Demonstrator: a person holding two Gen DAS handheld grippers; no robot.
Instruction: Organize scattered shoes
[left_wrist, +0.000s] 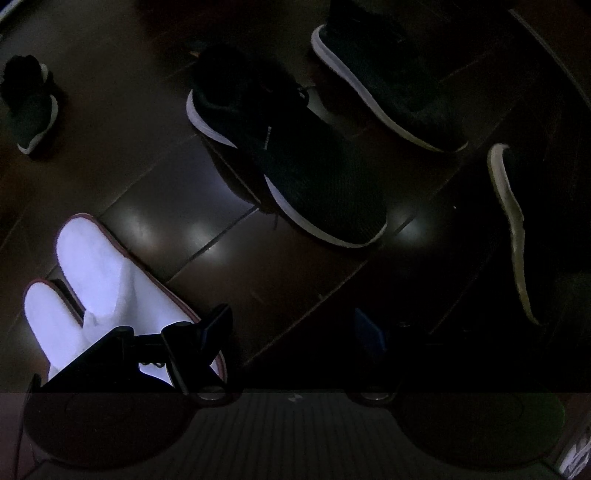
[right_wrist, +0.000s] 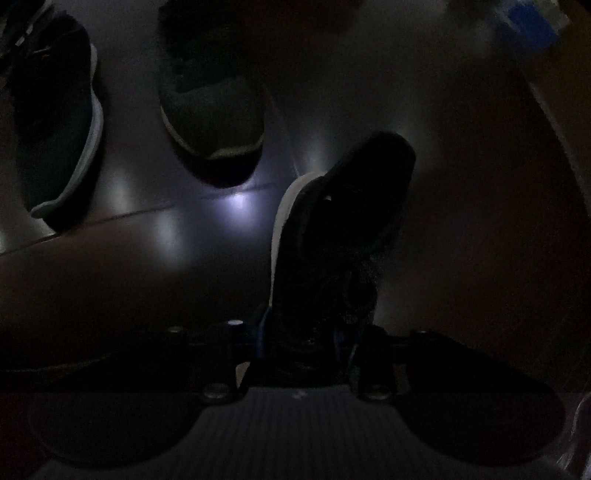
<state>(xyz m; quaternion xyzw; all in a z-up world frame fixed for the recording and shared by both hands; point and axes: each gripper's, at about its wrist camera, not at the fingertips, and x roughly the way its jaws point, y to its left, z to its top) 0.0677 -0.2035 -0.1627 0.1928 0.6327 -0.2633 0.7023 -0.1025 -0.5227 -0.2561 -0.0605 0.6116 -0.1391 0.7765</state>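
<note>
Hanging over a dark, glossy tiled floor, the left gripper has its fingers spread wide with nothing between them. Its left finger overlaps a pair of white slippers with reddish edging, which lie side by side at the lower left of the left wrist view; whether it touches them cannot be told. The right finger is lost in shadow.

Ahead of that gripper, a black sneaker with a white sole lies at an angle in the middle of the floor, its laces loose. A second dark sneaker sits just beyond it to the upper right, the two close but apart. A third shoe shows only its pale sole edge at the far right, and a small dark shoe stands well apart at the far left.

In the right wrist view, the right gripper is clamped on the heel end of a black shoe with a white sole, which extends straight away from the camera, tilted onto its side. Two more dark sneakers lie past it to the upper left: one near the middle and another at the left edge, with bare floor between them and the held shoe. Something blue shows blurred at the upper right; what it is cannot be told.
</note>
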